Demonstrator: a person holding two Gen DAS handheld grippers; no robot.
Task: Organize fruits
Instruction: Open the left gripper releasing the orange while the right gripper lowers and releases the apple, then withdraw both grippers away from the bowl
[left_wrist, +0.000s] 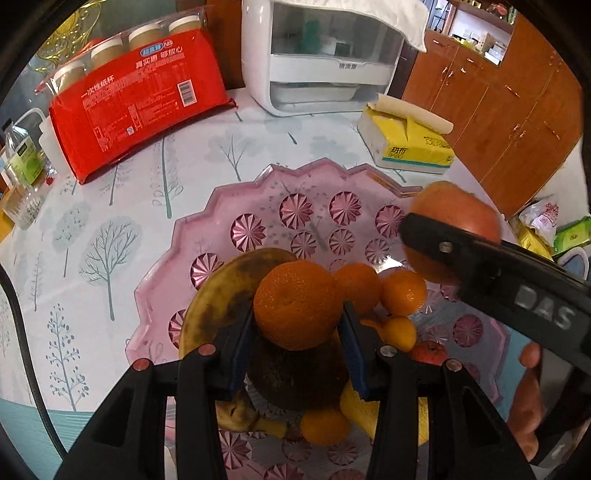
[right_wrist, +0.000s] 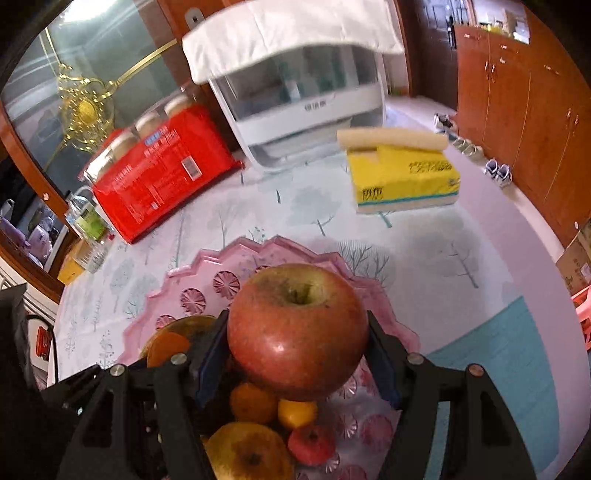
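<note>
Pink cut-glass-style plastic forms the scalloped fruit tray (left_wrist: 236, 206) that fills the middle of both views, and both tongs are loaded above it, so the step in hand looks like the placing stage of sorting the fruit. In the left wrist view the left tongs (left_wrist: 297, 326) pinch a mandarin orange (left_wrist: 295, 304) at centre frame, held over a heap in the lower half: a spotted banana (left_wrist: 210, 306) to its left, a dark brown fruit (left_wrist: 295, 380) directly below, more small oranges (left_wrist: 402, 291) to the right, and a small red fruit (left_wrist: 428, 352) further right. In the right wrist view the right tongs (right_wrist: 297, 341) clamp a red apple (right_wrist: 297, 328), stem hollow up, above the tray's near side, with a yellowish apple (right_wrist: 247, 454) and small citrus beneath it. The left view shows that same apple at right of frame, beyond the right-hand tray rim. I judge the next move to be lowering each fruit into its group without knocking the pile: the mandarin beside the other oranges, the apple near the apples. Free tray floor lies in the upper middle of the left view, where the starburst pattern shows bare, so that is the safest landing zone. The two tools sit close together on the right, so one should move at a time. On the tabletop (left_wrist: 110, 229), the red paper-cup pack (left_wrist: 140, 99), white appliance (left_wrist: 317, 59) and yellow tissue pack (left_wrist: 410, 144) stand well beyond the tray's far edge.
</note>
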